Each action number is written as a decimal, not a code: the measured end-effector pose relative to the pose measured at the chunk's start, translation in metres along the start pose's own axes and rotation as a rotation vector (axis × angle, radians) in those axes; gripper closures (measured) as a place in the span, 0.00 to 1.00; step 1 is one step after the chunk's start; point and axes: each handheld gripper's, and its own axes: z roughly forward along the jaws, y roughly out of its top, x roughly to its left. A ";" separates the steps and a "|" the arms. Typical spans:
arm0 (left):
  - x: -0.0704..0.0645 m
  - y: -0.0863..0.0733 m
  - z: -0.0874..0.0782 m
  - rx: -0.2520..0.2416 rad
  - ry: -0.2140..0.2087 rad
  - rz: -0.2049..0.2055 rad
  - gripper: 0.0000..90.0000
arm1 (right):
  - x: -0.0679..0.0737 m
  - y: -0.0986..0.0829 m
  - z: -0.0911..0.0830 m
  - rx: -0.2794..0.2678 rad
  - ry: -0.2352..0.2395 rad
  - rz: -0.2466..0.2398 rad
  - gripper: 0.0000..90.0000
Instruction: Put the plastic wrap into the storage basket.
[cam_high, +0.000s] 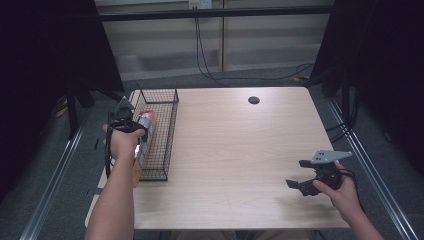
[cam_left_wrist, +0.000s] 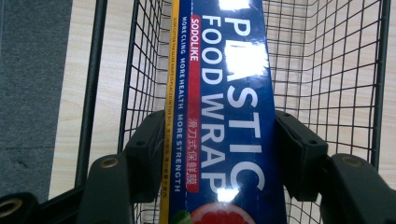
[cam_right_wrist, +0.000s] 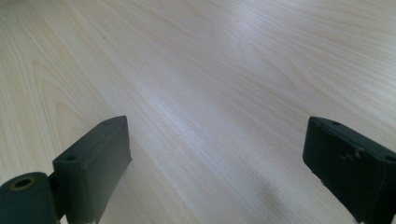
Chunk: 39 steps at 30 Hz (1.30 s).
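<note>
one box of plastic wrap (cam_left_wrist: 224, 121) sits clamped across its width between the jaws of the left gripper (cam_high: 131, 126), over the wire basket (cam_high: 170, 131), its long axis running along the basket's length and away from the hand. well right of the basket, the right gripper (cam_high: 299, 184) hovers above the table (cam_high: 240, 150), jaws wide apart and empty

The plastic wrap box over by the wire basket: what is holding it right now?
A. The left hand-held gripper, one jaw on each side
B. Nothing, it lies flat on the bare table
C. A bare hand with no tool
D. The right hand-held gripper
A: in the left gripper view, the left hand-held gripper has a black jaw pressed on each side of the plastic wrap box, above the wire basket.
</note>
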 end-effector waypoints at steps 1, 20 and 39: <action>0.000 0.000 0.000 0.001 -0.001 -0.001 0.46 | 0.000 0.000 0.000 0.000 0.000 0.000 0.08; -0.002 -0.001 0.000 0.007 0.004 0.031 0.45 | 0.001 0.000 0.000 0.001 0.002 -0.002 0.08; 0.002 -0.002 -0.003 -0.002 -0.039 0.038 0.29 | 0.001 0.001 0.000 0.000 0.003 -0.002 0.08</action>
